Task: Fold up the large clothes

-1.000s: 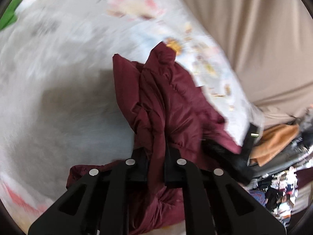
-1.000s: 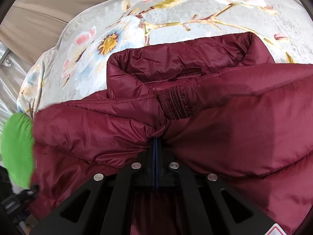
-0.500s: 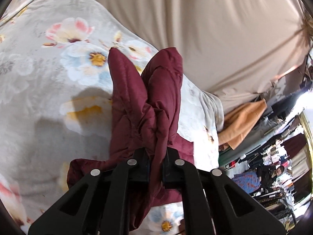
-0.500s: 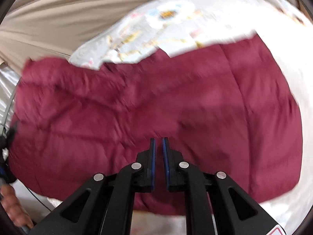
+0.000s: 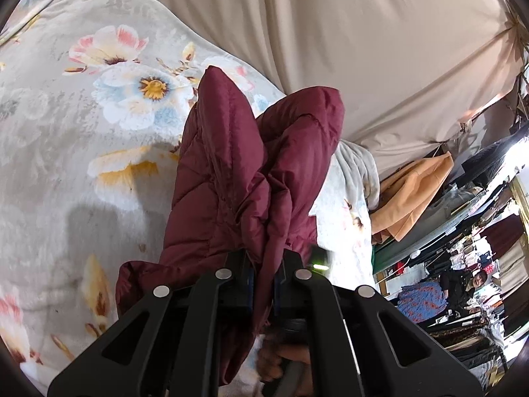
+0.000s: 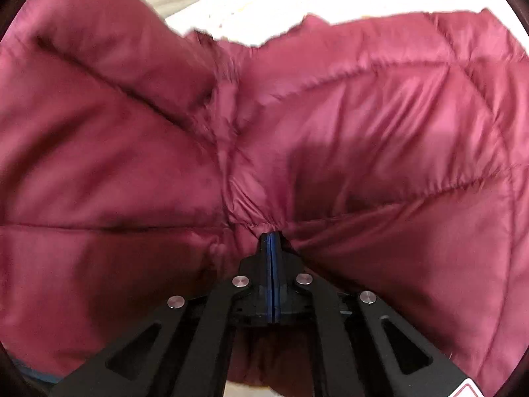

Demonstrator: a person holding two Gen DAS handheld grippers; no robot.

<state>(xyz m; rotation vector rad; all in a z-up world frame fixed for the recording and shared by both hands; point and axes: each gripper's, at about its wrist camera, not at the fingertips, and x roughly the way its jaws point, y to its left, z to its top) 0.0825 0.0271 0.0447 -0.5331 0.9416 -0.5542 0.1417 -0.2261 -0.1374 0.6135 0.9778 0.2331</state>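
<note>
A dark red quilted puffer jacket (image 5: 244, 178) is bunched up over a floral blanket (image 5: 76, 125). My left gripper (image 5: 263, 264) is shut on a fold of the jacket, which stands up in two lobes ahead of the fingers. In the right wrist view the jacket (image 6: 363, 139) fills nearly the whole frame. My right gripper (image 6: 271, 236) is shut, its tips pinching a seam of the jacket fabric. A hand holding the other gripper shows below the jacket in the left wrist view.
A beige curtain (image 5: 363, 33) hangs behind the blanket. At the right edge of the blanket lie an orange garment (image 5: 413, 192) and racks of clothes with people (image 5: 463, 284) beyond. The blanket's edge (image 5: 357, 165) drops off to the right.
My right gripper opened off the collar, moved across the jacket and has shut again on a seam of the quilted body. My left gripper keeps its hold; its view swung toward the curtain.
</note>
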